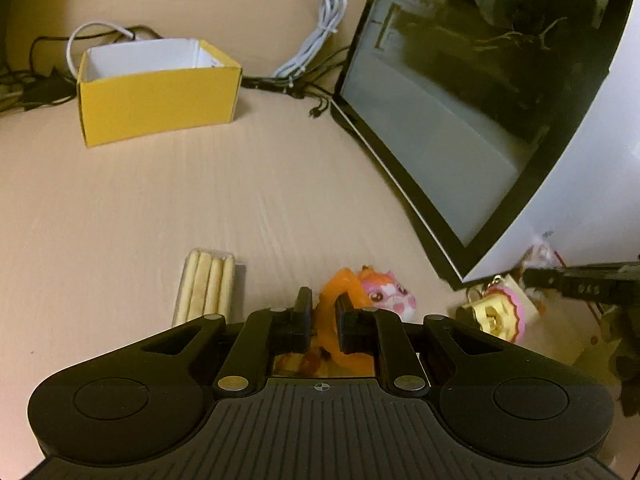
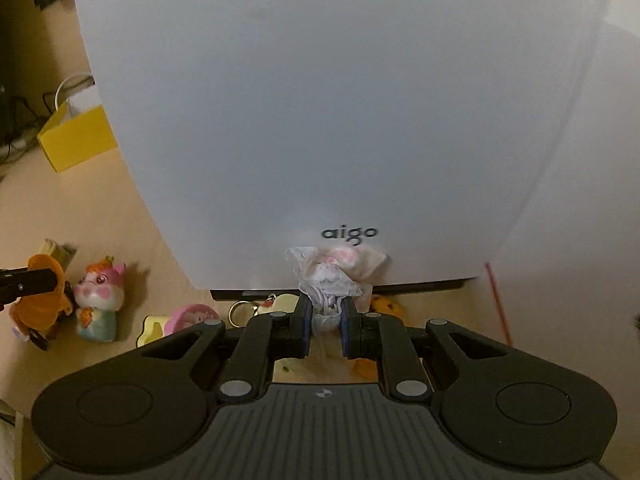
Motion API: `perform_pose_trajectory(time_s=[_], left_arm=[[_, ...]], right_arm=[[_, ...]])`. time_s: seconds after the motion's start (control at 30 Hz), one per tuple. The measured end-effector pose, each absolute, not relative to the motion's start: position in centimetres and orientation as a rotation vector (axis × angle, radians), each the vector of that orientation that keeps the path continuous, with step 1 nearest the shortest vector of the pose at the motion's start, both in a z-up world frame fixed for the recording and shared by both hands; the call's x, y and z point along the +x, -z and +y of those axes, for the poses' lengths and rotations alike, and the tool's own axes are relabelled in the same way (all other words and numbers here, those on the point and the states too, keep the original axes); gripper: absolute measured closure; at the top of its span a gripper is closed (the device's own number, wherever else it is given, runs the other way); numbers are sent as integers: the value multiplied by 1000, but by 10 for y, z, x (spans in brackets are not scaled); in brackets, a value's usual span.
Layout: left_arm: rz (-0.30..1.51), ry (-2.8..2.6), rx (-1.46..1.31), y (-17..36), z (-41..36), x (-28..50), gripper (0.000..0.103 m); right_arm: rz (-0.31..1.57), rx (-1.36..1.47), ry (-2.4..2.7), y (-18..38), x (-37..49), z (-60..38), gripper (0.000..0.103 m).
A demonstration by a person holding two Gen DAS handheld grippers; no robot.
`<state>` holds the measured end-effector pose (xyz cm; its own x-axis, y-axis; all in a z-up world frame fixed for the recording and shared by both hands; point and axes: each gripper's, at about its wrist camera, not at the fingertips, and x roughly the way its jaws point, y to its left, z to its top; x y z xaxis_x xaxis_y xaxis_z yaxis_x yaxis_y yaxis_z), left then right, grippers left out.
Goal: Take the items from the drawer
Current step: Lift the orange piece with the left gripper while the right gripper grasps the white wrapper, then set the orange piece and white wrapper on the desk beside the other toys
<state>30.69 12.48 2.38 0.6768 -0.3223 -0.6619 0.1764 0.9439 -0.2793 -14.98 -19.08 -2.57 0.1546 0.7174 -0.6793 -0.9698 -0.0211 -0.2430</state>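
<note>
Above the table (image 1: 120,208), the left gripper (image 1: 323,312) clamps an orange toy (image 1: 340,284); the right gripper (image 2: 326,316) pinches a crinkled wrapped toy (image 2: 332,276) tightly.

Pale peach tabletop (image 1: 248,184) under warm dim light. Yellow open box (image 1: 158,90) far left, tangled cables (image 1: 316,52) behind it. White computer case (image 2: 320,120) with dark glass side panel (image 1: 460,120) on right.

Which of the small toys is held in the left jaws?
The orange toy; the pink-eared figurine and the pink keychain charm lie free on the table.
</note>
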Motion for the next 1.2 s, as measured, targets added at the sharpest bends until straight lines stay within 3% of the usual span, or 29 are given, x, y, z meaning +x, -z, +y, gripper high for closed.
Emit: perform_pose_trajectory(time_s=[0.17, 0.4, 0.57, 1.0, 1.2], left_arm=[[784, 263, -185, -21, 121, 312, 76], [764, 254, -185, -29, 124, 313, 75], [716, 243, -206, -43, 132, 311, 75], [619, 255, -198, -78, 138, 289, 75], [583, 313, -187, -92, 130, 265, 75]], right_arm=[[402, -822, -1375, 39, -154, -178, 85], [416, -846, -1327, 48, -156, -172, 76], [382, -793, -1278, 38, -157, -179, 40], [295, -624, -1199, 5, -171, -215, 35], [210, -519, -1161, -10, -186, -248, 13]])
